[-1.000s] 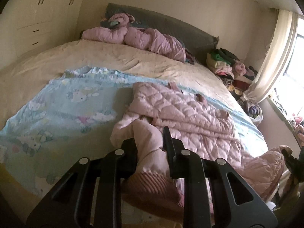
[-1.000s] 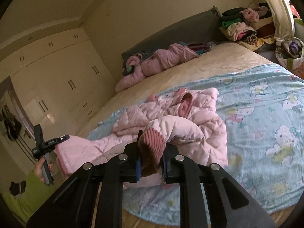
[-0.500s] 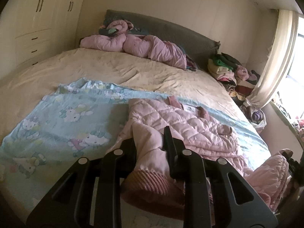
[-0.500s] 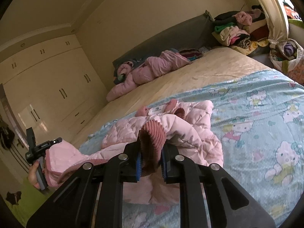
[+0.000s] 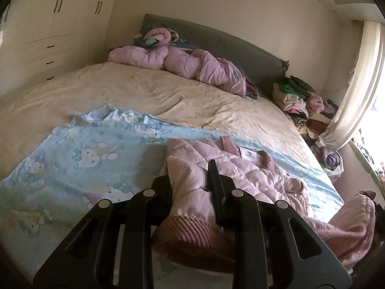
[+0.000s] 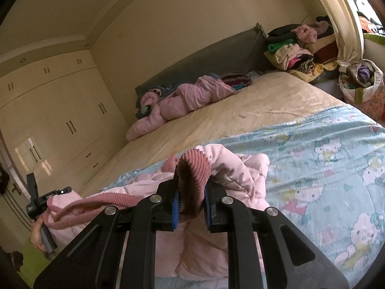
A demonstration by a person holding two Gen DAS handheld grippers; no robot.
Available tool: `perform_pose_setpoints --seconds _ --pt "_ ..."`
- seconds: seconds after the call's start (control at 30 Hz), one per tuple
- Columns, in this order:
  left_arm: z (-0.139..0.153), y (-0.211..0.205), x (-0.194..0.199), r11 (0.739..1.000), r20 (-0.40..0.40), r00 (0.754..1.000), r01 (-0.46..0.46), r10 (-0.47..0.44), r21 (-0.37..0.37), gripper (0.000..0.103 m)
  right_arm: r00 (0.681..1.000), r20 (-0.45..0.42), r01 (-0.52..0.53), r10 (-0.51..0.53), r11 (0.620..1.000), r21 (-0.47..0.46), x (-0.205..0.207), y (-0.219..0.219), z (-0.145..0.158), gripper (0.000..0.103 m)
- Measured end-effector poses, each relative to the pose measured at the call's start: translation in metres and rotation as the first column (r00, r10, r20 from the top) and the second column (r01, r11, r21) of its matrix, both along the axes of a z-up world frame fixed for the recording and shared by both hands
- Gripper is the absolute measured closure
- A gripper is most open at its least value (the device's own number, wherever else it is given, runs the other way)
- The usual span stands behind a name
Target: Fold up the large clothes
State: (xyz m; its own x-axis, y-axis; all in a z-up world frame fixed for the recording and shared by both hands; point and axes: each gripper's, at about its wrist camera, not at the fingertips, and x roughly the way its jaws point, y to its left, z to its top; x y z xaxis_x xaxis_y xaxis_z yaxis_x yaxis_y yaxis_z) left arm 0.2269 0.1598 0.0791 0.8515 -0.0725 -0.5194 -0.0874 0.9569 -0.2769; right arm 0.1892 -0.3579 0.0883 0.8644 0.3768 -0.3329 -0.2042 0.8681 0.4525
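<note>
Pink quilted jacket lies bunched on the blue cartoon-print blanket at the near end of the bed. From the left wrist view, the left tongs are clamped on one sleeve just above its ribbed cuff, and the cuff sags out below the jaws. Only a narrow pinch of padded fabric sits between them, so I judge a hard pull could let the slick sleeve slide free. At the far right edge the other sleeve end is held up, the tool gripping it mostly out of frame. A second pink padded garment lies by the headboard, well apart and no hindrance.

From the right wrist view, the right tongs are closed on the other ribbed cuff, which stands up in an arch between the blue pads. The left tongs show at the far left, gripped by the person's hand, with jacket fabric and a ribbed hem edge strung between the two tools. The body still looks crumpled, so lifting unevenly would likely twist it rather than spread it, and the loose blanket might drag along with it
</note>
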Motion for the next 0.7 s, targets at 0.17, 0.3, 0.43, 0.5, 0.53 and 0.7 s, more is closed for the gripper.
perform_pose_setpoints --seconds 0.17,0.3,0.43,0.5,0.53,0.7 --pt "0.003 -0.001 0.018 1.0 0.006 1.0 -0.023 0.023 0.006 0.085 0.999 0.015 0.032 -0.032 0.999 0.003 0.02 -0.005 0.005 0.089" --pt "0.006 -0.004 0.032 0.999 0.014 0.999 -0.03 0.029 0.023 0.085 0.998 0.023 0.057 -0.056 0.998 -0.009 0.037 -0.009 0.009 0.089" --pt "0.008 -0.007 0.048 0.999 0.015 0.999 -0.033 0.032 0.036 0.085 0.997 0.012 0.075 -0.075 0.997 -0.011 0.057 -0.013 0.008 0.089" --pt "0.009 -0.009 0.055 0.999 0.017 0.999 -0.036 0.035 0.039 0.085 0.996 0.005 0.086 -0.086 0.996 -0.011 0.068 -0.013 0.007 0.089" --pt "0.009 -0.01 0.06 0.999 0.02 0.999 -0.04 0.039 0.036 0.085 0.996 0.0 0.09 -0.09 0.996 -0.013 0.074 -0.014 0.006 0.089" --pt "0.001 -0.009 0.076 0.997 0.027 0.997 -0.072 0.072 0.016 0.084 0.993 -0.029 0.115 -0.116 0.993 -0.028 0.101 -0.015 -0.004 0.089"
